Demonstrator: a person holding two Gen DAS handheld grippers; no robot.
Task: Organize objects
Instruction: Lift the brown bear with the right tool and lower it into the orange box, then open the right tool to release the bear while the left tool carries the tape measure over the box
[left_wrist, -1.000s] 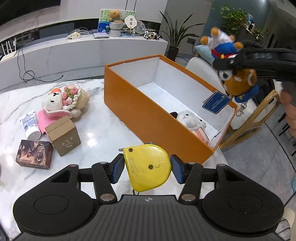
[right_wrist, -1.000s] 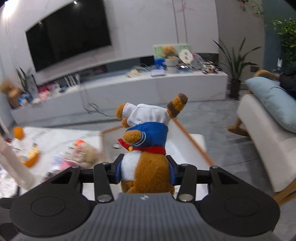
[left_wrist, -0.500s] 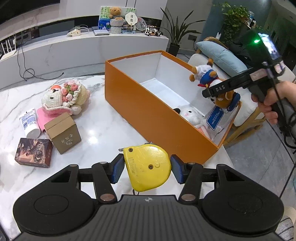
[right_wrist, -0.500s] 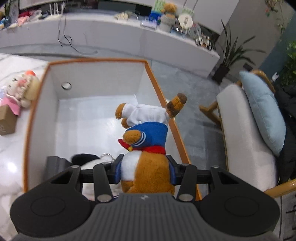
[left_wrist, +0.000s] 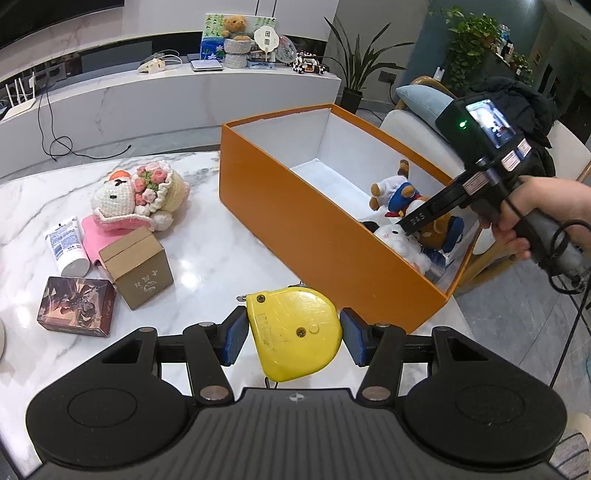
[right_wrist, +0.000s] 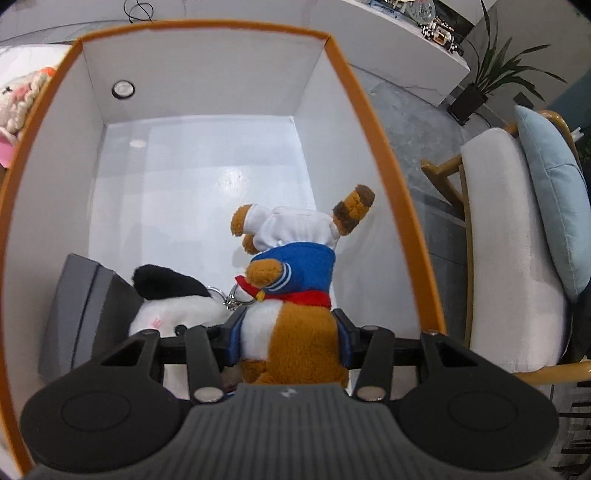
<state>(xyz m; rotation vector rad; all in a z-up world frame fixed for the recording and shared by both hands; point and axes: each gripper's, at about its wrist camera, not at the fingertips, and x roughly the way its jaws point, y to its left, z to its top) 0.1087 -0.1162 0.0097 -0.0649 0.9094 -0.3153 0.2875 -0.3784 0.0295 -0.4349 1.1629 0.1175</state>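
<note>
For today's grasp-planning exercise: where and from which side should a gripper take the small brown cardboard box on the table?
Grip the small brown cardboard box across its two flat vertical side walls, coming down from above. It stands upright, lid closed, with the tube and card box close by.

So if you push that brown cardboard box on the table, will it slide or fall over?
The brown cardboard box would probably slide: it sits flat on the glossy marble table. It is about as tall as it is wide, so a push up high might tip it. Plain cardboard suggests it is light, though its contents are hidden.
</note>
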